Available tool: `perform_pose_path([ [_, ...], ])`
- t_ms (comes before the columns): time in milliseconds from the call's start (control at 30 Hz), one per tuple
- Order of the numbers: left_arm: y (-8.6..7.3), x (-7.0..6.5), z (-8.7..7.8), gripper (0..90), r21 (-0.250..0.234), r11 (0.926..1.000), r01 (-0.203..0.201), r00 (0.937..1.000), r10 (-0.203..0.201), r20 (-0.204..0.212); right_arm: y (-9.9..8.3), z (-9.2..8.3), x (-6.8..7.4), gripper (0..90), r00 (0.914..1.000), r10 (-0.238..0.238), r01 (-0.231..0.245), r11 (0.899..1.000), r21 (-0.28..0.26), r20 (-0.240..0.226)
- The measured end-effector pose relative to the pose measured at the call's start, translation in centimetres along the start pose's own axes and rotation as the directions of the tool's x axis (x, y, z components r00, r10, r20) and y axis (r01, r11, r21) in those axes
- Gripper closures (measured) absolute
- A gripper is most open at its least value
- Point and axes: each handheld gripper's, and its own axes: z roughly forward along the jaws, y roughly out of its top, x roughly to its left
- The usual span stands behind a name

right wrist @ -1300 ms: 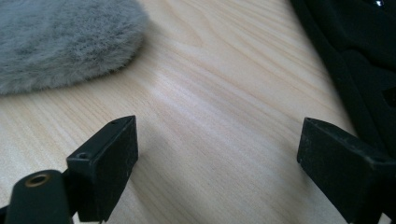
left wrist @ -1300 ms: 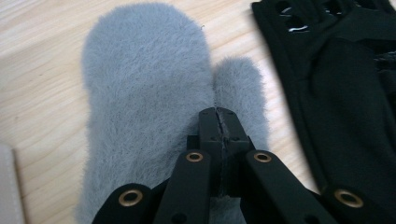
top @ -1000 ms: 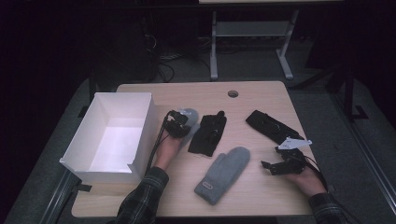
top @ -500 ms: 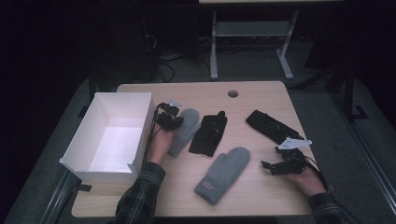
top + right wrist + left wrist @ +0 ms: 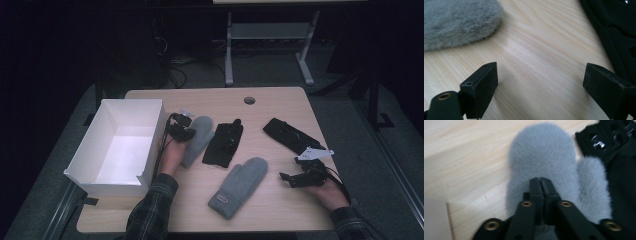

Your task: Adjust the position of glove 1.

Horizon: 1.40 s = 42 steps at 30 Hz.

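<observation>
My left gripper point(image 5: 541, 185) pinches the fluffy grey fleece mitten point(image 5: 197, 140) lying just beside the white cardboard box point(image 5: 102, 150) at its three o'clock; its jaws have just been easing apart. My right gripper point(image 5: 540, 82) rests wide apart over bare wooden table point(image 5: 280, 210).

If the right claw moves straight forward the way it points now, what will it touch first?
Probably nothing soon: ahead of the right claw lies bare table. The grey mitten and a black glove sit off to either side.
</observation>
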Motion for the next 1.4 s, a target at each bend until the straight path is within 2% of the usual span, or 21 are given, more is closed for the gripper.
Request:
perform_pose_path([
  [67, 0.0, 0.0, -0.6, 71.3, 0.0, 1.0, 0.001, 0.9998, -0.001, 0.02, 0.0, 0.0, 0.0, 12.4, 1.0, 0.001, -0.001, 1.0, 0.0, 0.001],
  [167, -0.1, 0.0, -1.0, 57.6, -0.016, 0.9999, 0.003, 0.9997, -0.002, 0.025, 0.0, 0.0, 0.0, 12.4, 1.0, 0.0, 0.0, 1.0, 0.0, 0.001],
  [233, -0.3, -0.2, -1.1, 50.2, -0.009, 0.9999, -0.007, 0.9995, 0.007, 0.031, 0.0, 0.0, 0.0, 12.4, 1.0, 0.001, -0.001, 1.0, 0.001, 0.001],
  [267, -0.6, -0.4, -0.5, 47.1, 0.017, 0.9998, -0.01, 0.9996, 0.009, 0.027, 0.0, 0.0, 0.0, 12.4, 1.0, 0.001, -0.001, 1.0, 0.0, 0.001],
  [333, -0.9, -0.4, 0.0, 45.3, 0.032, 0.9995, -0.008, 0.9996, 0.007, 0.029, 0.0, 0.0, 0.0, 12.4, 1.0, 0.0, 0.0, 1.0, 0.0, 0.001],
  [433, -1.2, -0.2, 0.4, 54.2, 0.035, 0.9993, 0.012, 0.9986, -0.013, 0.051, 0.0, 0.0, 0.0, 12.4, 1.0, 0.0, 0.0, 1.0, 0.0, 0.001],
  [500, -1.2, -0.2, 0.4, 64.4, 0.036, 0.9993, 0.009, 0.9983, -0.011, 0.057, 0.0, 0.0, 0.0, 12.4, 1.0, 0.0, 0.0, 1.0, 0.0, 0.001],
  [533, -1.2, -0.3, 0.4, 64.4, 0.036, 0.9993, 0.007, 0.9981, -0.009, 0.06, 0.0, 0.0, 0.0, 12.4, 1.0, 0.0, 0.0, 1.0, 0.0, 0.001],
  [567, -1.1, -0.3, 0.4, 69.3, 0.037, 0.9993, -0.003, 0.9983, 0.0, 0.059, 0.0, 0.0, 0.0, 12.4, 1.0, 0.0, 0.0, 1.0, 0.0, 0.001],
  [600, -1.0, -0.4, 0.3, 78.6, 0.038, 0.9991, -0.019, 0.9982, 0.017, 0.058, 0.0, 0.0, 0.0, 12.4, 1.0, 0.001, -0.001, 1.0, 0.0, 0.001],
  [667, -1.0, -0.3, 0.1, 81.5, 0.034, 0.9994, -0.006, 0.9977, 0.004, 0.067, 0.0, 0.0, 0.0, 12.4, 1.0, 0.0, 0.0, 1.0, 0.0, 0.001],
  [933, -0.1, -0.5, -1.2, 83.1, 0.023, 0.9997, -0.004, 0.9957, 0.002, 0.093, 0.0, 0.0, 0.0, 12.4, 1.0, 0.002, -0.002, 1.0, 0.001, 0.0],
  [1067, 0.7, -0.7, -2.3, 83.6, 0.014, 0.9999, 0.0, 0.9949, -0.002, 0.101, 0.0, 0.0, 0.0, 12.4, 1.0, 0.002, -0.002, 1.0, 0.002, 0.0],
  [1167, 1.5, -1.2, -3.6, 83.6, 0.001, 0.9999, -0.012, 0.9933, 0.012, 0.115, 0.0, 0.0, 0.0, 12.4, 1.0, 0.0, 0.0, 1.0, 0.0, 0.0],
  [1233, 1.7, -1.4, -3.9, 83.6, -0.002, 0.9999, -0.013, 0.9924, 0.013, 0.122, 0.0, 0.0, 0.0, 12.4, 1.0, 0.001, -0.001, 1.0, 0.0, 0.001],
  [1300, 2.1, -1.8, -4.6, 83.6, -0.013, 0.9999, -0.002, 0.9892, 0.003, 0.146, 0.0, 0.0, 0.0, 12.4, 1.0, 0.001, -0.001, 1.0, 0.0, 0.001],
  [1367, 2.3, -2.1, -5.4, 83.7, -0.018, 0.9998, -0.013, 0.9838, 0.016, 0.178, 0.0, 0.0, 0.0, 12.4, 1.0, 0.001, -0.001, 1.0, 0.0, 0.001],
  [1400, 2.5, -2.7, -6.0, 83.7, -0.023, 0.9996, -0.015, 0.9773, 0.019, 0.211, 0.0, 0.0, 0.0, 12.4, 1.0, 0.001, -0.001, 1.0, 0.0, 0.001],
])
